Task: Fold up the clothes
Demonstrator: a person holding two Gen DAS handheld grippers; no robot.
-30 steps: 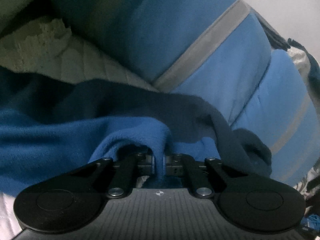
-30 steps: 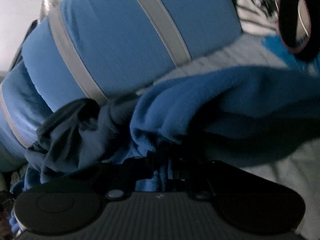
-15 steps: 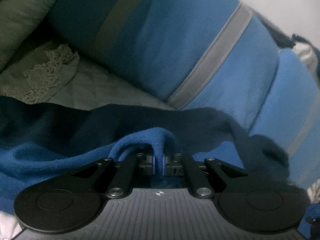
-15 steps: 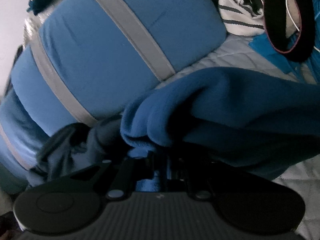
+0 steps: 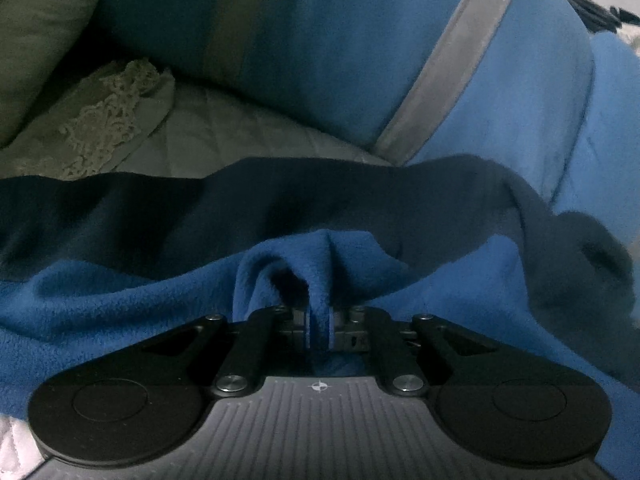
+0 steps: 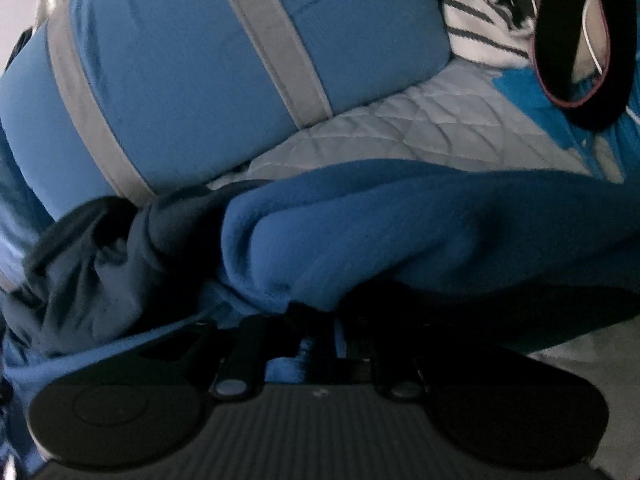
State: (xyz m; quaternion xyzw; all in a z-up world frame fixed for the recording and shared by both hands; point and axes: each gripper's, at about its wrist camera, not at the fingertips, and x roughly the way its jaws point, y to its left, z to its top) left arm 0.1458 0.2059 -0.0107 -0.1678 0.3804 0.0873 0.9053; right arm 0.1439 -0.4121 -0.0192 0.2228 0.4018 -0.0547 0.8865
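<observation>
Item: blue fleece garment (image 5: 120, 300), with a dark navy part (image 5: 280, 208) along its far edge. Held at two spots, raised in a sagging span above the bed (image 6: 420, 128).

Left claw (image 5: 318, 330): clenched on a pinched ridge of the fleece, which stands up between the fingers.

Right claw (image 6: 320, 350): in deep shadow; blue cloth shows between the fingers, so it reads as grasping the fleece garment (image 6: 400, 232) too.

Change over the last second: both grips have held. In the left view the striped bolster has risen in frame and more of the quilt shows beyond the cloth; in the right view the fleece has bunched nearer the claw. Judgement: the garment is being carried or drawn taut by one edge; whether this opens a fold or closes one cannot be settled.

Surface: bed with pale quilted cover.

Surroundings: a large blue bolster with grey bands (image 5: 360, 60) just behind the garment; lace-trimmed cloth (image 5: 108, 120) at left; striped white fabric (image 6: 480, 20) and a black strap (image 6: 580, 40) at far right.
</observation>
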